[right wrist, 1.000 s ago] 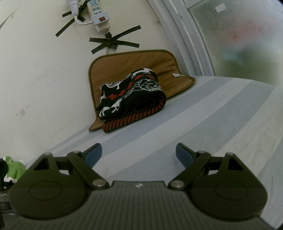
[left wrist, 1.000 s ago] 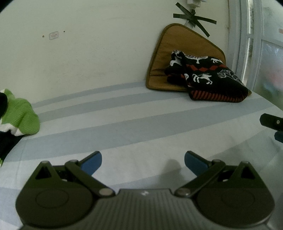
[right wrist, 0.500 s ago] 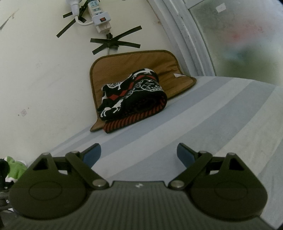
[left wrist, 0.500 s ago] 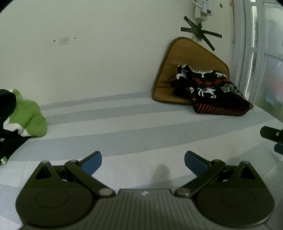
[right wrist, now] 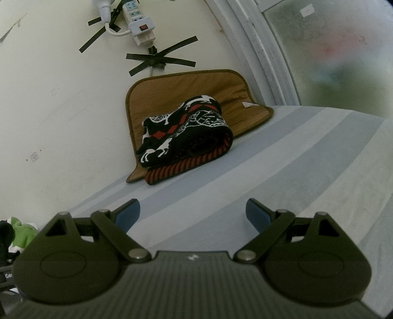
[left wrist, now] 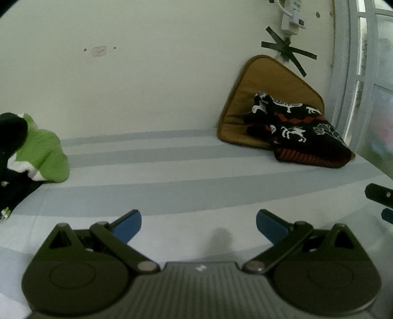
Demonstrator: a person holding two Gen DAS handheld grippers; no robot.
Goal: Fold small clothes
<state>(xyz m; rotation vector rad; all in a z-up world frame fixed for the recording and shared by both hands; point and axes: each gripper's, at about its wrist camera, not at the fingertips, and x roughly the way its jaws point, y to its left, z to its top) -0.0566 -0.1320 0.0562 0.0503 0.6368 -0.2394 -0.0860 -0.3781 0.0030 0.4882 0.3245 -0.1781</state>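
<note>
— Where's the sweater (right wrist: 186,132)?
— Folded on the brown mat (right wrist: 172,95) by the wall, well ahead of your hand-held grippers, left (left wrist: 198,224) and right (right wrist: 192,213); both spread wide, holding nothing, over the bed (right wrist: 294,157).

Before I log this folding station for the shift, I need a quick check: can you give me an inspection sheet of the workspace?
Surface: striped sheet, pale blue and grey, flat.
Job's things: black patterned sweater, folded, lying partly on the brown mat; green garment bunched at the left edge, dark cloth beside it.
Clutter: nothing seen.
Grippers: left gripper with jaws open, holding nothing, over the sheet; right gripper with jaws open, holding nothing.
Cables: power strip taped to the wall, white cord plugged in.
Surroundings: cream wall; white window frame with frosted glass on the right.
</note>
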